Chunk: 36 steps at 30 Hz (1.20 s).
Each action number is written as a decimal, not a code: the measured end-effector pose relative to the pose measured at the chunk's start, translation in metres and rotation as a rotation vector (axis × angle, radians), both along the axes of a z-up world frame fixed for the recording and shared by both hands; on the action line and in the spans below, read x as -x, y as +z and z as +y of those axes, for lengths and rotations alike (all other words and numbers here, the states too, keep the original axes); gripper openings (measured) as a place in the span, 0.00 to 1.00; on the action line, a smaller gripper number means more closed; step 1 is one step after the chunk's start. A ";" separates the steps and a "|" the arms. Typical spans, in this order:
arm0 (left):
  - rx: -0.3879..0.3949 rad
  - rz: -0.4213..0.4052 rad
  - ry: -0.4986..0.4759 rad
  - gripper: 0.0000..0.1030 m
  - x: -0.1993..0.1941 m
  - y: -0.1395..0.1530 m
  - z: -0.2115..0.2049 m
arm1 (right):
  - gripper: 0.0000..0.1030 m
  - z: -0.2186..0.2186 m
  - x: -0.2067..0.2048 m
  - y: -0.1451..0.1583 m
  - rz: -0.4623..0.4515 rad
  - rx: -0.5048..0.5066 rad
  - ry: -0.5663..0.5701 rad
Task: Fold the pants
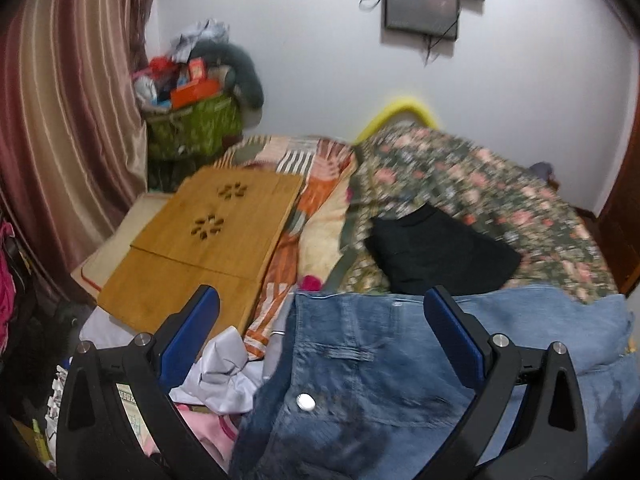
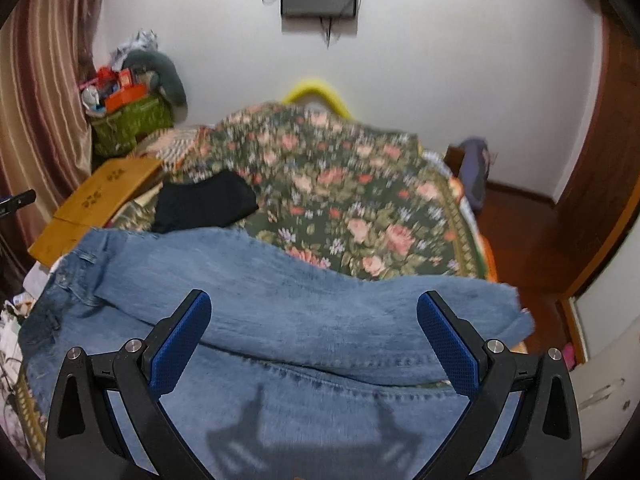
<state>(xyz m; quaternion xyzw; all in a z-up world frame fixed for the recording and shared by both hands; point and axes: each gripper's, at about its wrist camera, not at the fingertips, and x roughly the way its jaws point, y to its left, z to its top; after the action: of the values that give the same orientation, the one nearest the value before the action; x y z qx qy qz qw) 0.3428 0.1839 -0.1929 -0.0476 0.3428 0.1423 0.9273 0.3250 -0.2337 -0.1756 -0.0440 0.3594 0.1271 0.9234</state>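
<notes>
A pair of light blue jeans (image 2: pixel 280 300) lies across the near edge of a bed with a floral cover (image 2: pixel 352 184). In the left wrist view the waistband end of the jeans (image 1: pixel 360 360) shows, with a metal button (image 1: pixel 306 402) facing up. My left gripper (image 1: pixel 320 320) hovers open over that waistband, blue pads wide apart. The right wrist view shows the legs running to the right, hems (image 2: pixel 516 312) near the bed's edge. My right gripper (image 2: pixel 314 320) is open above the legs and casts a shadow on the denim. Neither holds anything.
A folded black garment (image 1: pixel 436 248) rests on the floral cover behind the jeans. A wooden lap table (image 1: pixel 200 240) lies at the left, with white and pink clothes (image 1: pixel 224 376) piled near it. A green basket (image 1: pixel 192 128) of clutter stands by the striped curtain (image 1: pixel 60 120). Wooden floor (image 2: pixel 520 232) lies at right.
</notes>
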 end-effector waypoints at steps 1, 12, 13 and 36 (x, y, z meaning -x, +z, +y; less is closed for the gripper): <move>0.000 0.018 0.002 1.00 -0.009 -0.007 0.005 | 1.00 0.000 -0.006 -0.004 0.008 0.000 0.002; 0.080 0.266 -0.003 0.55 -0.093 -0.102 0.049 | 0.87 0.018 -0.092 -0.056 0.143 -0.002 0.105; 0.098 0.286 -0.001 0.52 -0.097 -0.109 0.052 | 0.87 0.018 -0.099 -0.060 0.155 -0.003 0.112; 0.221 0.351 -0.036 0.04 -0.116 -0.133 0.062 | 0.15 0.049 -0.134 -0.099 0.252 -0.014 0.315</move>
<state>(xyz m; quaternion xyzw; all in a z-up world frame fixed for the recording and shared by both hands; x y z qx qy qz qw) 0.4588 0.2461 -0.3257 -0.1171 0.5136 0.0933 0.8449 0.4586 -0.1844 -0.2747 -0.0770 0.4600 0.2772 0.8400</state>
